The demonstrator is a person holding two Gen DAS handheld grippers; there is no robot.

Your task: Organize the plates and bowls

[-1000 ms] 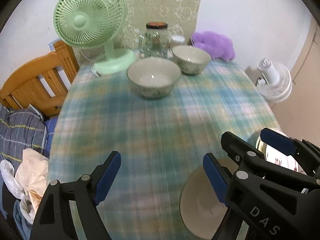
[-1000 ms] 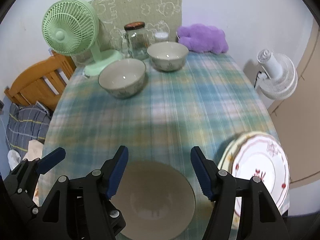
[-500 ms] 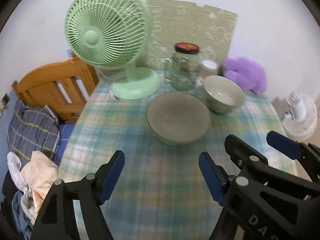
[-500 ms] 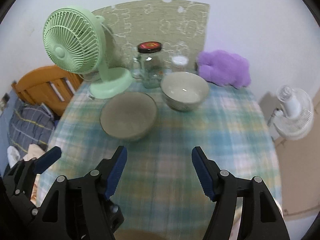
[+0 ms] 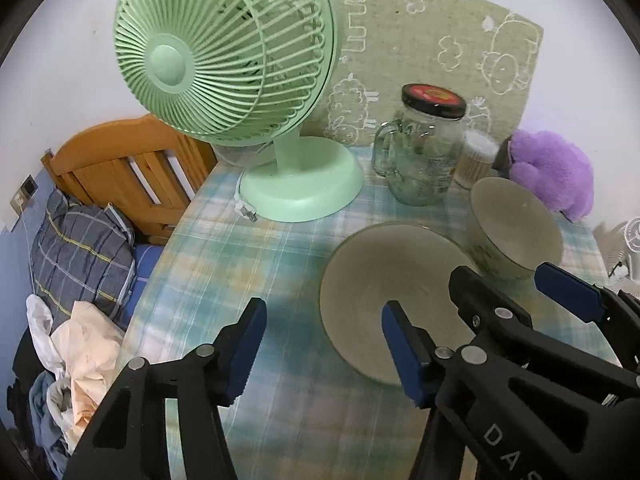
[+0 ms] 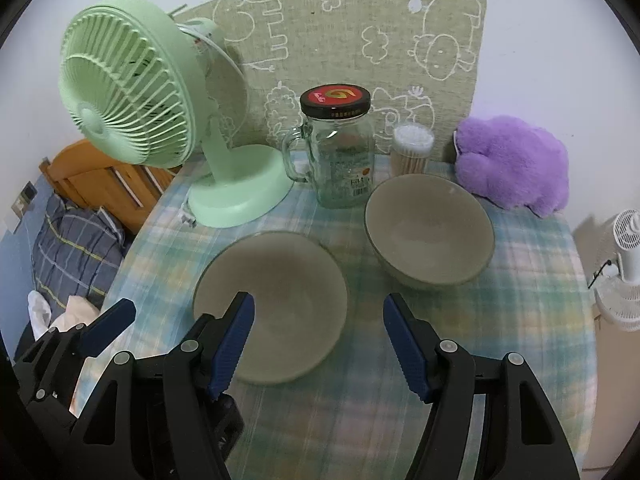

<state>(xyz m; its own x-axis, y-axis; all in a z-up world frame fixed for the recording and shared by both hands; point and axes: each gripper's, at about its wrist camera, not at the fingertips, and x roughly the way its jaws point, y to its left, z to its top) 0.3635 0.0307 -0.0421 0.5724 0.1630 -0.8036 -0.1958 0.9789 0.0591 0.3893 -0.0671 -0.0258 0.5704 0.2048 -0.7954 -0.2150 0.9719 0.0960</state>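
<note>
Checked cloth covers the worktop (image 6: pixel 520 320), pushed up vs a white wall w/ a beige doodle mat (image 6: pixel 344 40) propped behind.

Left tongs (image 5: pixel 322 340): jaws closing, nothing btwn the blue pads, only bare cloth under the gap. Its right pad overlaps the near bowl (image 5: pixel 384 280) in view; contact w/ the rim can't be told. Near bowl sits just right of the gap, not inside it.

Right tongs (image 6: pixel 318 334): jaws apart, gripping nothing. Near bowl (image 6: pixel 280 280) lies ahead-left; left pad shows over its near rim, and the bowl's right edge falls in the gap. Far bowl (image 6: pixel 430 230) ahead-right, apart from the tongs & just beside the near bowl, not touching.

Beyond the bowls: lidded glass jar (image 6: pixel 340 152), cotton swab tub (image 6: pixel 412 148), green fan (image 6: pixel 160 120) at left, purple plush (image 6: pixel 516 164) at right. Off the worktop's left edge: wooden bed frame (image 5: pixel 120 168) w/ plaid bedding.
</note>
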